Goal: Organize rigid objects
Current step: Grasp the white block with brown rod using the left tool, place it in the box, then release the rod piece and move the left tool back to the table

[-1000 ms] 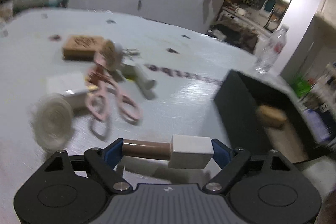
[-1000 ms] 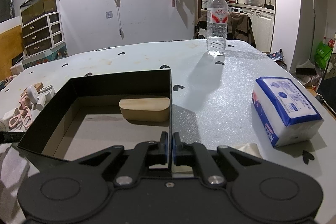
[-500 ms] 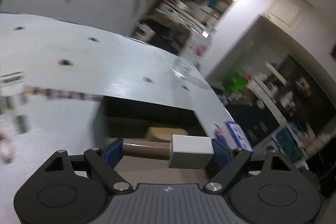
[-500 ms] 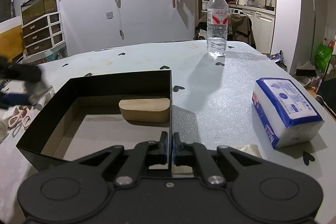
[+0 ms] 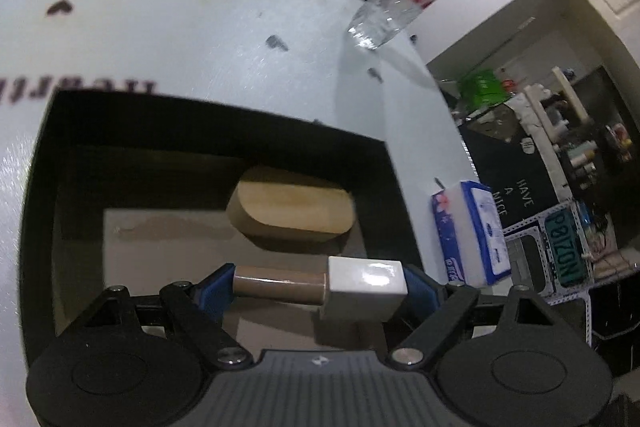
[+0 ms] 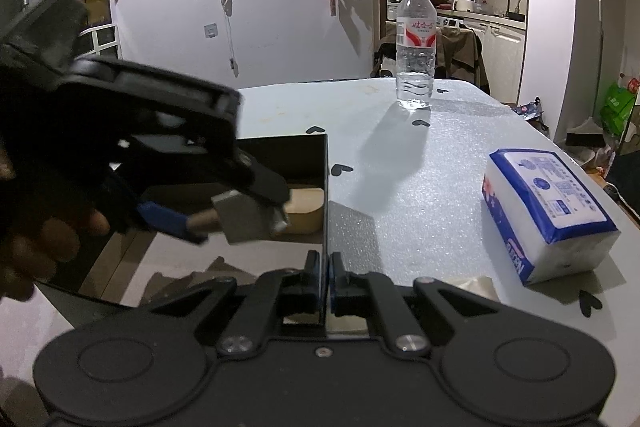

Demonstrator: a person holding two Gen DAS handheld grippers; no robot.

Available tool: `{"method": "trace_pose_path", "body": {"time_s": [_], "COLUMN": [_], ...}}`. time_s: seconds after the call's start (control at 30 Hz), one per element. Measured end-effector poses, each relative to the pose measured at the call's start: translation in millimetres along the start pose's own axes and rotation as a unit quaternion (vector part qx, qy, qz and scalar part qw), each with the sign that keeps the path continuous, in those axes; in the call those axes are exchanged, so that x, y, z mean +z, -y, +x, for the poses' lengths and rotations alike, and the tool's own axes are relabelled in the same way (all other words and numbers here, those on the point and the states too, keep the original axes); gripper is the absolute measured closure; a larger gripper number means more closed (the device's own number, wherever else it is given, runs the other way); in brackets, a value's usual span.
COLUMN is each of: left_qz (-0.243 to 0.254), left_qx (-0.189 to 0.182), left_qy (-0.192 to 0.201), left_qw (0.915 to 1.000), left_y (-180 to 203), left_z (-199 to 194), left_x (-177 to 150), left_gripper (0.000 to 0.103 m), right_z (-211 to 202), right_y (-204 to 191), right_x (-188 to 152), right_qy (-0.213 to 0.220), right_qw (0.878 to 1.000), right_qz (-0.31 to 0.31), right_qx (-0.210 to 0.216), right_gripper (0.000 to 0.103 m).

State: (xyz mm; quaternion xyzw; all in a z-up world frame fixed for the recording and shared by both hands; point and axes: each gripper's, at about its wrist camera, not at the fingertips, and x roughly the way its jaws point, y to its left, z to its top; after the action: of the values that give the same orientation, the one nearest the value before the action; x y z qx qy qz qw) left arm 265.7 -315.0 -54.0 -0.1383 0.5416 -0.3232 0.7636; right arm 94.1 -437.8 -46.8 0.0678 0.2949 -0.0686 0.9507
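Stamp (image 5: 320, 285), white block and brown handle, sits clamped across the left gripper (image 5: 320, 287) at lower centre, above the black box (image 5: 208, 115). Only the right view shows the right gripper (image 6: 324, 279) pinching the box wall, lower centre.

Left wrist cam: close, steeply down into the black box (image 5: 208, 131). Right wrist cam: low at box corner, facing across the surface (image 6: 420, 187). Shared: box, water bottle (image 6: 415, 43), tissue pack (image 5: 472, 231).

A water bottle (image 6: 415, 51) and a tissue pack (image 6: 548, 215) sit well apart on the table (image 6: 400, 187).
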Motion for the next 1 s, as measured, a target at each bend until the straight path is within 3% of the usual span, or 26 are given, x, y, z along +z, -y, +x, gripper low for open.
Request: {"method": "trace_pose_path", "body": {"time_s": [0.4, 0.63, 1.0], "left_qz": [-0.001, -0.015, 0.011], "left_qx": [0.036, 0.022, 0.015], "left_qy": [0.033, 0.036, 0.043], "left_qw": [0.9988, 0.999, 0.9989], "left_y": [11.2, 7.3, 13.5], "left_z": [19.0, 14.3, -8.0], "left_x": [13.4, 14.0, 6.9], "left_gripper": [0.013, 0.007, 0.001], "right_z": [-0.8, 0.1, 0.1], "right_y": [1.0, 0.2, -0.1], "right_x": [-0.8, -0.2, 0.2], "right_qy": [0.001, -0.001, -0.001], "right_qw": [1.0, 1.0, 1.0], "right_qz": [0.001, -0.001, -0.001], "right_qx": [0.002, 0.0, -0.001], "right_gripper": [0.098, 0.098, 0.098]}}
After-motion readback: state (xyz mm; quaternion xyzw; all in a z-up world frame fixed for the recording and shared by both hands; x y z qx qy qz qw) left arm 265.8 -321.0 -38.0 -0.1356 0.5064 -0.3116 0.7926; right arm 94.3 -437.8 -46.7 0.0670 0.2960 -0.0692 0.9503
